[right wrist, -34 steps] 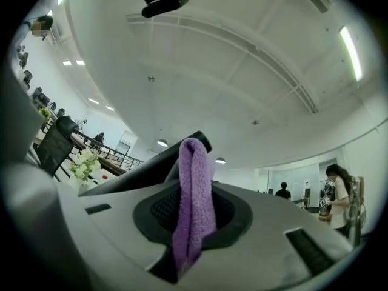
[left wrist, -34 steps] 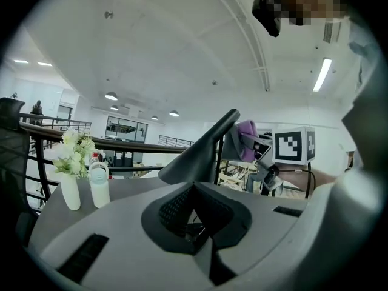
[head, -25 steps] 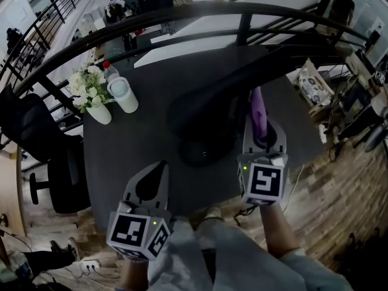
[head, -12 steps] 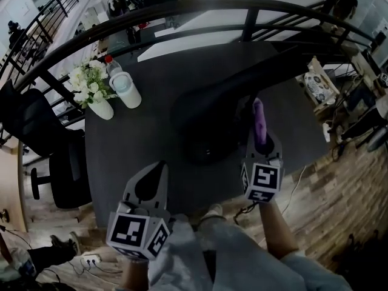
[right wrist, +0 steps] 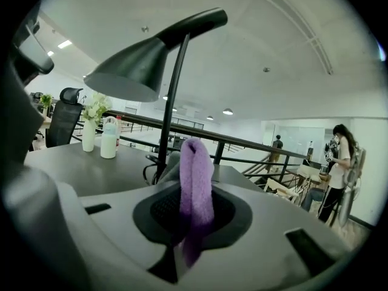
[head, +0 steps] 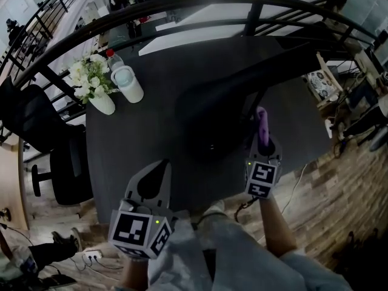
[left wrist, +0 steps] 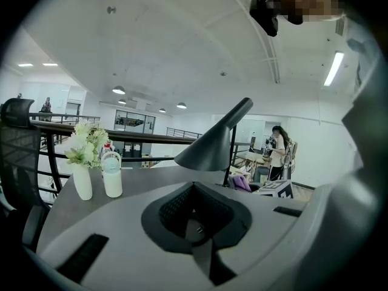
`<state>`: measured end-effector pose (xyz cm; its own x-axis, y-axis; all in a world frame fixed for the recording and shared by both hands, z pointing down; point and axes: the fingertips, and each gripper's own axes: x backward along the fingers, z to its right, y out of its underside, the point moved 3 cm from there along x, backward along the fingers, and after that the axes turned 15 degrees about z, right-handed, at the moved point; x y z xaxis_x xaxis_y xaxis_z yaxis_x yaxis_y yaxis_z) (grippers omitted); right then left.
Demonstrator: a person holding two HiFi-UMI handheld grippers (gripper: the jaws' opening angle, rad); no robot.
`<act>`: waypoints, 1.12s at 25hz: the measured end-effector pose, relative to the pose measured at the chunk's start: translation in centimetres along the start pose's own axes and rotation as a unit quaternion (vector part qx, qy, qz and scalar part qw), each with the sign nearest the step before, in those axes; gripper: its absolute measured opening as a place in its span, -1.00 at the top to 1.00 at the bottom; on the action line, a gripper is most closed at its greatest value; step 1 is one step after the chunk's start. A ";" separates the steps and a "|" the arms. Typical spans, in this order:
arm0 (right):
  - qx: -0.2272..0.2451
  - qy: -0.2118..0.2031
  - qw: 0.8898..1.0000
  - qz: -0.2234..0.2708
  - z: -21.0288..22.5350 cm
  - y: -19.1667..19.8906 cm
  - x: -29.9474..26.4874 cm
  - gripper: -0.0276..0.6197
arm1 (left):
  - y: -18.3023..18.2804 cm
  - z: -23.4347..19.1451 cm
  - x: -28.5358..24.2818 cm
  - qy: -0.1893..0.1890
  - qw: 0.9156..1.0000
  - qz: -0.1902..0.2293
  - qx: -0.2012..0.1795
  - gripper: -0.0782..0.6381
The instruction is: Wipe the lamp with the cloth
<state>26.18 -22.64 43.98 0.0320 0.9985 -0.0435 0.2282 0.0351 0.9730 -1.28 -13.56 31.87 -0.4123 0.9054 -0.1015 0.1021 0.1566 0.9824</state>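
A: Your right gripper (head: 262, 140) is out over the right side of the table (head: 133, 132), pointing toward the far edge. Your forearm runs straight behind it from the near right.

B: Its jaws are clamped on the cloth (right wrist: 195, 187). The purple strip stands up out of them as a folded loop, with a short end hanging below the pinch.

A: The lamp (head: 230, 96) stands in the middle of the table, black, with a round base and a thin upright stem. Its long shade reaches out toward the left.

B: The cloth sits just right of that stem, near the base. I cannot tell whether it touches. From your right gripper view the shade hangs higher up and to the left of the cloth.

A: Your left gripper (head: 162, 166) is low at the near edge of the table, well apart from the lamp's base. It also points toward the far side, and your wrist is tucked close to your body.

B: Its jaws are together with nothing between them.

A: At the far left stand a vase of white flowers (head: 96, 88) and a white bottle (head: 128, 85), just beside each other.
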 end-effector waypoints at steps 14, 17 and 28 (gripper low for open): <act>-0.004 -0.024 0.990 -0.136 -3.7 9.3 2.3 0.74 | 0.9 -1.7 1.3 -0.014 1.000 -0.018 -0.001 0.74; 0.000 -0.058 0.987 -0.148 -6.3 9.7 2.9 0.74 | 1.0 -1.9 1.5 -0.016 1.000 -0.020 0.005 0.74; -0.006 -0.166 0.974 -0.157 -15.7 8.8 4.6 0.74 | 1.2 -3.0 2.6 -0.022 0.999 -0.023 0.003 0.74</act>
<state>13.03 -17.14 55.88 0.2753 0.8705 -0.4080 0.2669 0.3385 0.9023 -4.94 -12.16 33.27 -0.3765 0.9137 -0.1532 0.0891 0.2003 0.9757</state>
